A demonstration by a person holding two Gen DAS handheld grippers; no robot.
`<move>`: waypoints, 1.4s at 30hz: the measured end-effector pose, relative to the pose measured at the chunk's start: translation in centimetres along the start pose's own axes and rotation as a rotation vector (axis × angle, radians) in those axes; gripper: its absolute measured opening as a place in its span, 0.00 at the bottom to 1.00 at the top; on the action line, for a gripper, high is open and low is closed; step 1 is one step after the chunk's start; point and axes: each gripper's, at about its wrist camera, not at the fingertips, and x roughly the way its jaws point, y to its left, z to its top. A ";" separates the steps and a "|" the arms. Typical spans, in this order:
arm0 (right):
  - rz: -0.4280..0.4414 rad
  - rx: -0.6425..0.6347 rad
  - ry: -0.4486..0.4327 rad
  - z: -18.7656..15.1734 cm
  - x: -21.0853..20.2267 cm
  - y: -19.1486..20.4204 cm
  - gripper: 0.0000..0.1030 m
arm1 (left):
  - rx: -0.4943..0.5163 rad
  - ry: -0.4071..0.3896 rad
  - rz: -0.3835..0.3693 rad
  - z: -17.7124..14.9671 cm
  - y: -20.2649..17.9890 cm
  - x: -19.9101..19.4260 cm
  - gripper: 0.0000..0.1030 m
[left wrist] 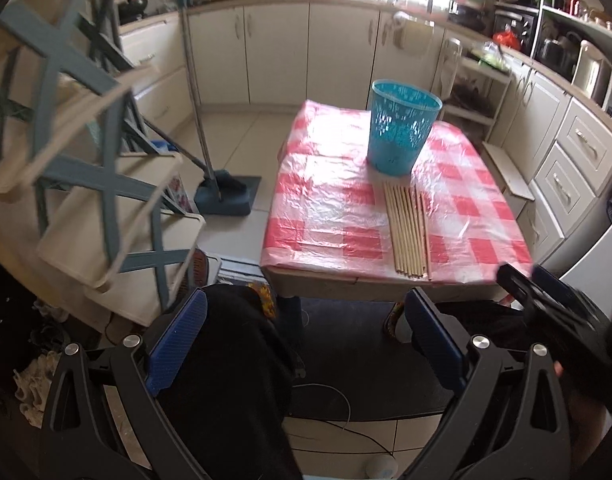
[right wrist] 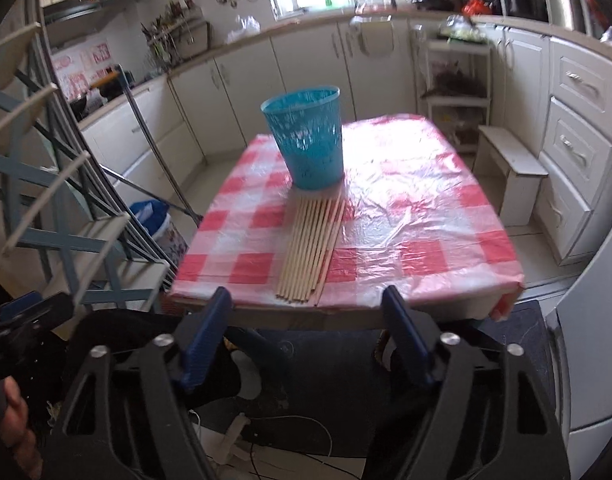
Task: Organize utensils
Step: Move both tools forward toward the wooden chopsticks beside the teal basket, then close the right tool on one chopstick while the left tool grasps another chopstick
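One blue perforated basket (right wrist: 309, 140) stands upright on the small table (right wrist: 425, 304), which is covered with a red-and-white checked plastic cloth (right wrist: 405, 216). Just in front of the basket, on the near half of the table, lies one bundle of wooden chopsticks (right wrist: 309, 252), laid side by side with the far ends almost touching the basket's foot; I count roughly ten sticks, though a few overlap and the exact number is hard to fix.

There are two grippers, both short of the table's near edge and over dark fabric. The left gripper (left wrist: 306, 340) has its blue pads spread wide with nothing between them. The right gripper (right wrist: 306, 344) is also released, jaws apart and gripping nothing, and it sits in line with the chopsticks' near ends.

The left wrist view shows a broom and blue dustpan (left wrist: 230, 196) on the floor left of the table, and the right gripper's black body at its lower right edge. The right wrist view shows instead a low white stool (right wrist: 513, 168) beside the table on the right, and a bit of a hand (right wrist: 14, 432) at lower left.

A cream-and-blue rack (left wrist: 86, 140) crowds the left of both views. White cabinets (right wrist: 306, 64) line the walls behind.
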 end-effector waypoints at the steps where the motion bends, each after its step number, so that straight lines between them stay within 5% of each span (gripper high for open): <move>1: 0.007 0.006 0.025 0.4 1.4 -0.1 0.56 | 0.000 0.015 0.001 0.4 -0.4 1.1 0.92; 5: -0.002 0.039 0.123 2.9 8.4 -1.4 0.40 | 0.013 0.072 0.014 2.1 -1.9 5.7 0.92; 13: -0.064 0.012 0.208 5.4 15.4 -2.3 0.28 | 0.023 0.152 0.021 5.8 -4.3 14.3 0.92; 23: -0.114 -0.126 0.209 7.8 17.5 -2.9 0.16 | 0.032 0.238 0.019 8.1 -5.6 21.7 0.92; 28: -0.057 -0.222 0.238 8.7 18.7 -2.8 0.11 | 0.070 0.290 0.010 9.2 -7.5 26.0 0.92; 35: 0.071 -0.130 0.231 8.3 19.4 -3.8 0.08 | 0.104 0.306 0.003 10.6 -10.3 29.6 0.92; 42: 0.090 -0.145 0.227 8.0 19.7 -3.3 0.08 | 0.108 0.315 -0.006 10.8 -11.4 31.0 0.92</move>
